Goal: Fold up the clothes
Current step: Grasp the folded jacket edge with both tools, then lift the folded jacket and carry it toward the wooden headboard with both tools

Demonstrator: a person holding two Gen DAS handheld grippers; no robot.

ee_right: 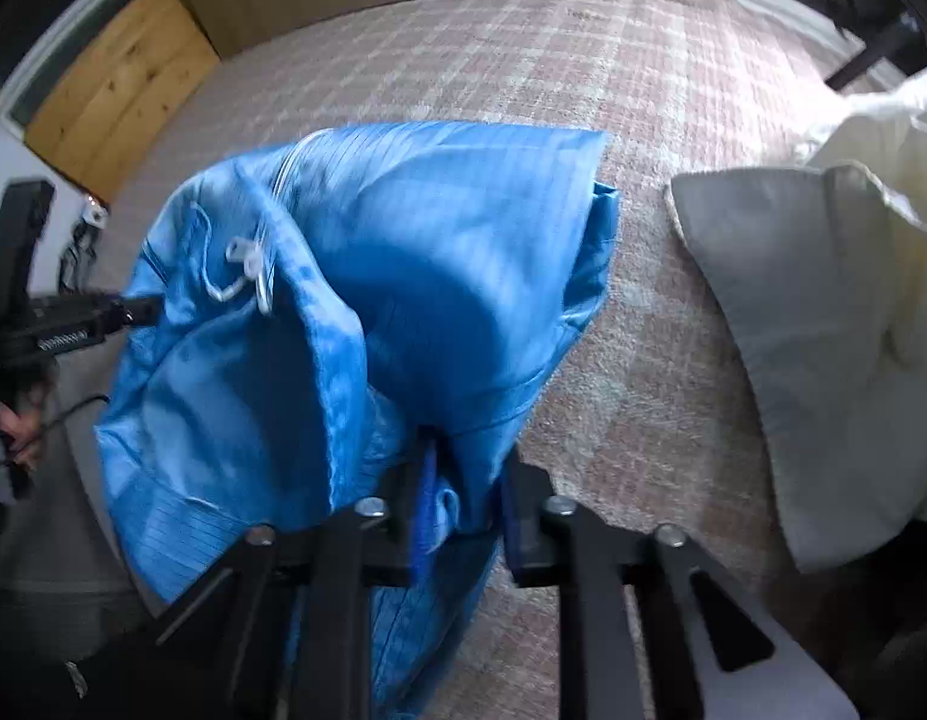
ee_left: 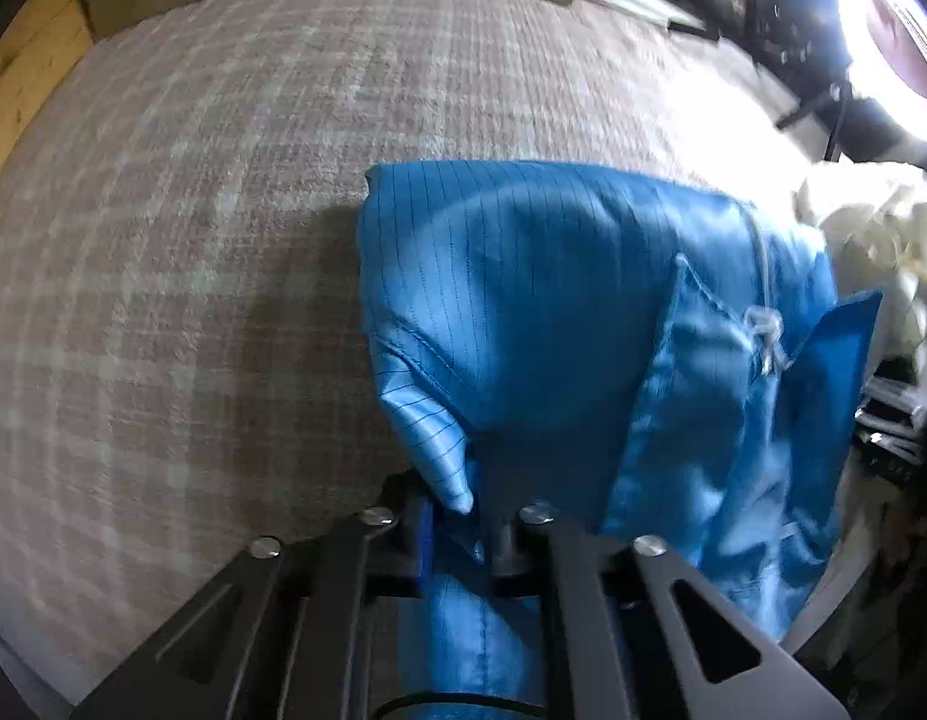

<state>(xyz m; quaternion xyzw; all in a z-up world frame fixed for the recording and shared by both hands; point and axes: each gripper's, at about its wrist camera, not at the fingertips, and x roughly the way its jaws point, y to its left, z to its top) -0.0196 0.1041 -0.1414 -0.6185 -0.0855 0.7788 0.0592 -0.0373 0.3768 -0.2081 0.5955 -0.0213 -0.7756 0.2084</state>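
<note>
Left wrist view: the left gripper (ee_left: 463, 531) has its jaws nearly closed, pinching a fold of one bright blue, thin-striped, smooth fabric garment with a pale zip (ee_left: 553, 300). The garment hangs from the jaws and spreads toward 12 and 2 o'clock over the pink-and-grey checked carpet floor (ee_left: 193, 210). One crumpled cream cloth (ee_left: 871, 228) lies at 3 o'clock, just beside the garment.

Right wrist view: the right gripper (ee_right: 463, 498) likewise has its jaws almost shut on another edge of the same blue garment (ee_right: 403, 252), which bunches toward 10 and 12 o'clock, zip puller at 10. One flat grey-white folded cloth (ee_right: 781, 324) lies at 3 o'clock, apart from the garment, with the cream cloth (ee_right: 895, 138) touching it at 2 o'clock.

Judging by this, the step is carrying a gripped edge over for a fold. The next move calls for both hands to lower together, keeping the edge taut and level, then to let go once the layers lie squarely.

Count: two grippers, one blue garment, two pale cloths.
</note>
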